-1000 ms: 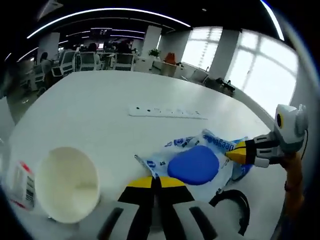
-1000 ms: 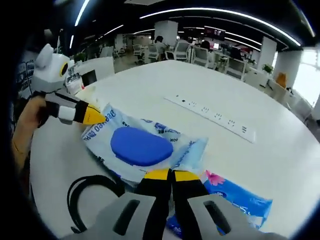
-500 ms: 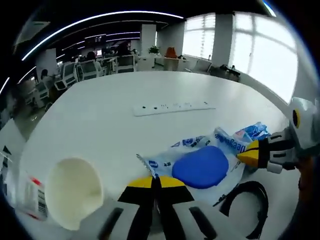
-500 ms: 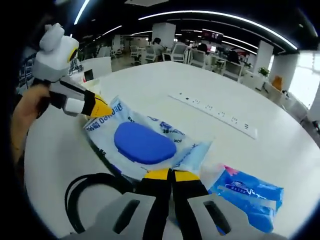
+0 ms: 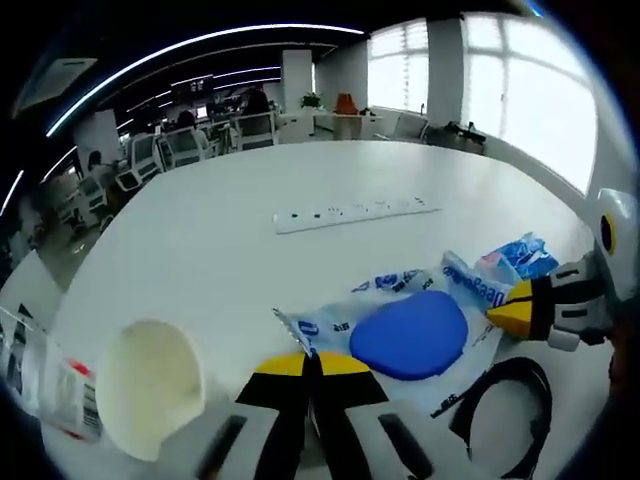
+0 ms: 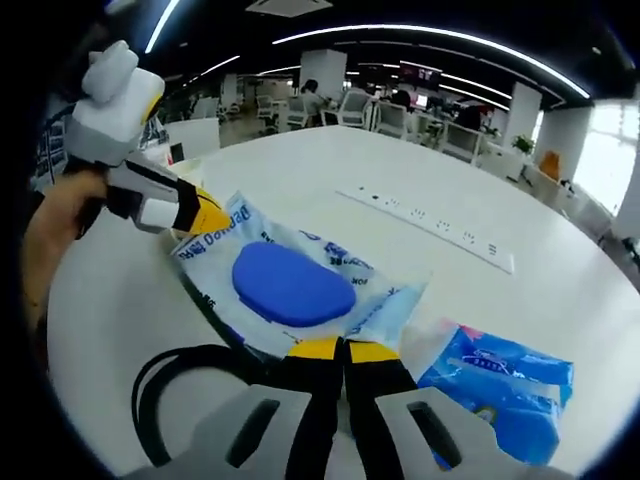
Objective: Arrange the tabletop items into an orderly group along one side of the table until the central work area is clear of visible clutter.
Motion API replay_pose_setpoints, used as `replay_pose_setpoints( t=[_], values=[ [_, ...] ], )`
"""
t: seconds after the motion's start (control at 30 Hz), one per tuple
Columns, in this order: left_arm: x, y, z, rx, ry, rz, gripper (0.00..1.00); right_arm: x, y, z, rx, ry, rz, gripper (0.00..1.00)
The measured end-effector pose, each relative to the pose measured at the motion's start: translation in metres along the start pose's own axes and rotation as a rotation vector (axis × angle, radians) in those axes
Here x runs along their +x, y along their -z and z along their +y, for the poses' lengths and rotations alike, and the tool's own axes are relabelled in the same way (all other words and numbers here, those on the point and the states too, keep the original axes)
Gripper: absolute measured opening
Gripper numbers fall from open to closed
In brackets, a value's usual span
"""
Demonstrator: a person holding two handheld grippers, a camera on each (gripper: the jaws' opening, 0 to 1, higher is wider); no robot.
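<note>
Both grippers remain clamped on the wet-wipe pack (image 5: 400,325): the left gripper (image 5: 307,362) has its jaws closed on one end, the right gripper (image 6: 344,348) on the opposite end. Over the last second the pack has moved off the blue tissue packet (image 6: 500,385), which now lies uncovered just beside it. The pack sits near the table (image 5: 230,260) edge, between the paper cup (image 5: 150,385) and the black cable (image 5: 505,410); grouping appears under way.

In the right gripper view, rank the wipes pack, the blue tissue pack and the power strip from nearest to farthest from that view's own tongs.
1. Wipes pack, pinched by the right tongs.
2. Blue tissue pack, just to the right.
3. Power strip, far across the table.
</note>
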State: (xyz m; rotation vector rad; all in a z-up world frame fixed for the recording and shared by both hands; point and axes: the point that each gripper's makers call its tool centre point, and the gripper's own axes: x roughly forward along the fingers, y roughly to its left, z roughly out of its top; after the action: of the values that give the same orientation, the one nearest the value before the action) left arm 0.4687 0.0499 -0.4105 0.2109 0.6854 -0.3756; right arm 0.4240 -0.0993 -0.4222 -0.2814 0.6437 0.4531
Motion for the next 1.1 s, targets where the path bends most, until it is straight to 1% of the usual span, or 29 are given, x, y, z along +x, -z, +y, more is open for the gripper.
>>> replay_pose_setpoints(
  t=[0.1,0.23,0.4,0.5,0.6,0.7,0.83,0.9,1.1],
  values=[
    [0.0,0.001,-0.001,0.036,-0.023,0.0,0.0,0.0,0.001,0.0,0.01,0.001,-0.003,0.0],
    [0.001,0.001,0.001,0.056,-0.035,-0.001,0.0,0.0,0.003,0.0,0.03,0.001,-0.003,0.0],
    [0.004,0.003,0.004,0.043,-0.029,0.008,0.0,0.002,0.007,0.002,0.053,0.002,0.006,0.0],
    [0.007,0.009,0.006,0.056,-0.037,0.026,0.0,0.003,0.012,0.003,0.088,-0.007,0.014,0.0],
    [0.011,0.011,0.009,0.06,-0.042,0.037,0.0,0.004,0.015,0.004,0.125,-0.014,0.014,0.0],
    [0.011,0.012,0.009,0.082,-0.052,0.037,0.0,0.004,0.016,0.005,0.139,-0.017,0.014,0.0],
    [0.012,0.012,0.01,0.089,-0.053,0.035,0.03,0.004,0.017,0.005,0.153,-0.015,0.015,0.0],
    [0.012,0.012,0.012,0.106,-0.058,0.027,0.04,0.004,0.017,0.006,0.157,-0.022,0.014,0.0],
    [0.012,0.014,0.011,0.095,-0.045,0.007,0.06,0.003,0.019,0.006,0.189,-0.036,0.01,0.01]
  ],
)
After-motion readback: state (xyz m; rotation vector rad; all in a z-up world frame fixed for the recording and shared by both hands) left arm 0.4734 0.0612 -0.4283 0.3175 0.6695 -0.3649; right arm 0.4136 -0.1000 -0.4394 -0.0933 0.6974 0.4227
